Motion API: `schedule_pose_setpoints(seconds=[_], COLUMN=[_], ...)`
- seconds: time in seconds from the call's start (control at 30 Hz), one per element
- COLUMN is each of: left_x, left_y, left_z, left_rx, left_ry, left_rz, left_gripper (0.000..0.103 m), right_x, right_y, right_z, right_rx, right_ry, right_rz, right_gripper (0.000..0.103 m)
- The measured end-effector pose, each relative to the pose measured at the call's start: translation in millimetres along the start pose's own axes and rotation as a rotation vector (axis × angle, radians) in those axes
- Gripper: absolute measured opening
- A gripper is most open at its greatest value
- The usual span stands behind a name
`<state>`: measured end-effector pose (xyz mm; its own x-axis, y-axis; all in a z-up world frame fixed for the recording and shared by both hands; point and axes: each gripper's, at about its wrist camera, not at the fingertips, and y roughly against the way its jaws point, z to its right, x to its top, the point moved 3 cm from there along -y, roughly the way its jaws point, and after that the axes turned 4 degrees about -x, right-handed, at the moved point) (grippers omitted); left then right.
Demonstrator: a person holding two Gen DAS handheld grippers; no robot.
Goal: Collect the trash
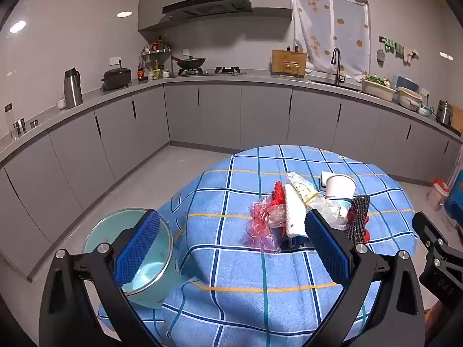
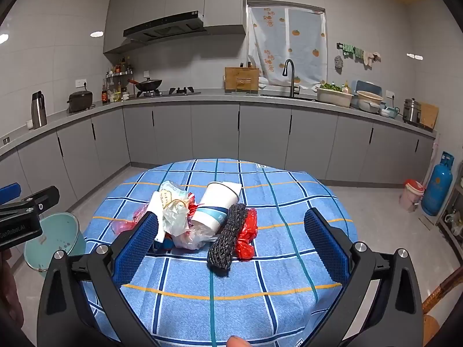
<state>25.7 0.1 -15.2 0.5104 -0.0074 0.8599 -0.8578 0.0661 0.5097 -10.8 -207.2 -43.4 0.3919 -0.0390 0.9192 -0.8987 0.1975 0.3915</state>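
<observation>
Blue checked cloth on counter [image 2: 260,283] bearing trash pile: white paper cup [image 2: 218,205], dark knitted strip [image 2: 228,237]; left gripper [image 1: 228,248], right gripper [image 2: 231,245] both spread wide, empty; pale green bin [image 1: 139,257] beside counter

bare tablecloth [image 2: 220,283] lies open between the spread right gripper [image 2: 231,240] and the trash pile [image 2: 202,217]. the right half of the table is bare too. the cup [image 2: 217,205] and dark mesh [image 2: 228,234] crowd the pile's middle. the bin [image 1: 139,257] stands just beside the table's left edge.

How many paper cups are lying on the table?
1: the paper cup lies on its side in the middle of the trash pile, beside the dark mesh piece. More may be hidden underneath.
</observation>
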Motion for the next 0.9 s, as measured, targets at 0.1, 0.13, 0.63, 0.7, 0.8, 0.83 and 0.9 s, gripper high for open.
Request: schedule_pose_setpoints(seconds=[0.1, 0.13, 0.63, 0.7, 0.8, 0.83, 0.9], left_x=[0.2, 0.1, 0.9, 1.5, -0.5, -0.4, -0.4], left_y=[1.5, 1.9, -3.9, -3.8, -0.4, -0.9, -1.0], left_z=[0.8, 0.9, -2.5, -3.2, -2.7, -3.1, -3.6], left_rx=[-0.001, -0.003, -0.006, -0.004, 0.0, 0.002, 0.001], left_ry=[-0.005, -0.002, 0.001, 0.002, -0.003, -0.004, -0.004], left_rz=[0.016, 0.016, 0.004, 0.004, 0.01, 0.01, 0.011], left_gripper=[0.098, 0.098, 0.098, 0.098, 0.098, 0.098, 0.098], right_x=[0.2, 0.2, -1.3, -1.3, -0.7, -0.9, -0.5], right_y=[0.2, -0.1, 0.1, 0.2, -1.5, -1.2, -0.9], right_z=[-0.1, -0.2, 2.0, 1.6, 1.2, -0.2, 0.3], right_rx=[0.004, 0.006, 0.009, 0.008, 0.007, 0.006, 0.007], right_ry=[-0.006, -0.007, -0.01, -0.009, -0.011, -0.01, -0.011], right_rz=[0.003, 0.001, -0.011, -0.012, -0.012, -0.011, -0.013], right_gripper=[0.099, 0.099, 0.099, 0.099, 0.099, 0.099, 0.099])
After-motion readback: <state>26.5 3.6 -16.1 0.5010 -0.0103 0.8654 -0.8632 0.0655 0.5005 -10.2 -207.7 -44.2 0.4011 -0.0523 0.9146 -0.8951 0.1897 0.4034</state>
